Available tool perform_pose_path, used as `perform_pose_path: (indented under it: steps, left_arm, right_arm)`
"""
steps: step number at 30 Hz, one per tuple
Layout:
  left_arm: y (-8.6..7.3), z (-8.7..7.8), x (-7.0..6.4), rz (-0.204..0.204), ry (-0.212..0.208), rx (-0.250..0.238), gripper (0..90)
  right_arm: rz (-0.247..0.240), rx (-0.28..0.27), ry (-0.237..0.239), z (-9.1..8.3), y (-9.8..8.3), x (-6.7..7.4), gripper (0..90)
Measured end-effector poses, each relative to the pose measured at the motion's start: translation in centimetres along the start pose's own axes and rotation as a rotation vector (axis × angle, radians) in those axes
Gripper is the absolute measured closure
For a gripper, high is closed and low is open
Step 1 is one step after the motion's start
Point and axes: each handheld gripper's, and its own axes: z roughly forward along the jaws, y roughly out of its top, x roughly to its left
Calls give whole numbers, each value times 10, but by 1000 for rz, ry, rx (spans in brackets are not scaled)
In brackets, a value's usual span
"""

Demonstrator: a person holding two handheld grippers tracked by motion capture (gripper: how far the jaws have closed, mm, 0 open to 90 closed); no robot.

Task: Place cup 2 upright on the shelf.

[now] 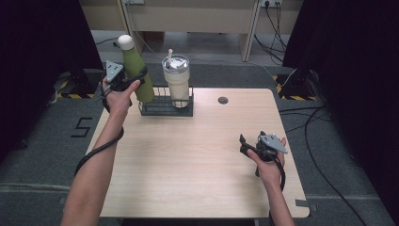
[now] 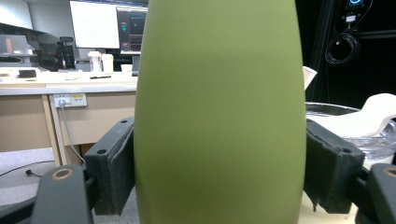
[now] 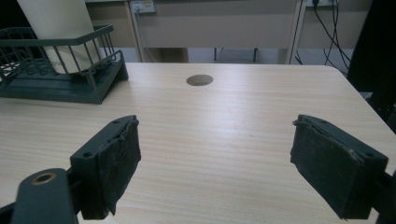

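Note:
A green bottle [image 1: 138, 73] with a white cap is held tilted above the left end of the dark wire rack [image 1: 165, 107], my left gripper [image 1: 131, 79] shut on its body. In the left gripper view the bottle [image 2: 219, 116] fills the gap between both pads. A cream tumbler [image 1: 177, 80] with a clear lid and straw stands in the rack's right half. My right gripper [image 1: 249, 146] hovers low over the table's right side, open with nothing between its jaws; its own view shows the gripper [image 3: 229, 168] facing the rack [image 3: 56, 79] and tumbler [image 3: 58, 32].
The light wooden table [image 1: 188, 155] has a round cable hole [image 1: 223, 100] near its back edge. Dark curtains flank both sides, and cables lie on the floor at the right. A desk with monitors stands behind the table.

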Motion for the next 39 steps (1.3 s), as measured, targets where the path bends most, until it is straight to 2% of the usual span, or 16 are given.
perform_pose_path:
  steps: [5, 16, 22, 39]
  left_arm:
    - [-2, 6, 2, -16, 8, -2, 218]
    - [-2, 20, 5, -20, 18, -2, 217]
    - [-1, 29, 4, -7, 22, 1, 218]
    - [-12, 44, 4, 10, 33, 27, 218]
  right_arm:
    - [-1, 2, 1, 0, 0, 0, 157]
    - [0, 3, 4, 0, 0, 0, 157]
    - [-2, 4, 7, 1, 0, 1, 157]
    - [4, 10, 11, 2, -2, 0, 159]
